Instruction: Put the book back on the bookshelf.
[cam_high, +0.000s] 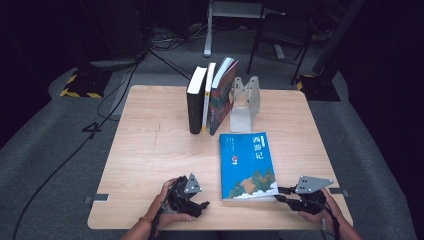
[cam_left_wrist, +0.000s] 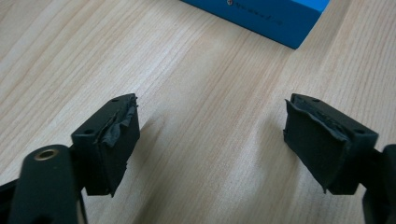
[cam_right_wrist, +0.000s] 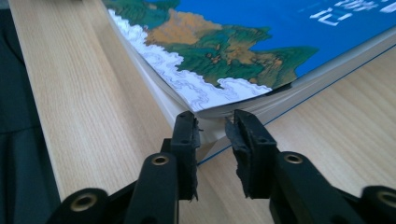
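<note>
Right tool straddling blue book corner (close view).

Counting on the table: 4 books in total, i.e. 1 blue book lying flat and 3 upright books standing side by side. Also 1 metal bookend is standing next to them, and 2 grippers, left gripper + right gripper, are resting at the near edge.

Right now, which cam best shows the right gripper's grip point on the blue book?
Right gripper view: the right gripper has its jaws at the blue book's near corner. The high view shows the whole book and gripper, small. The left gripper view catches only a blue edge.
</note>
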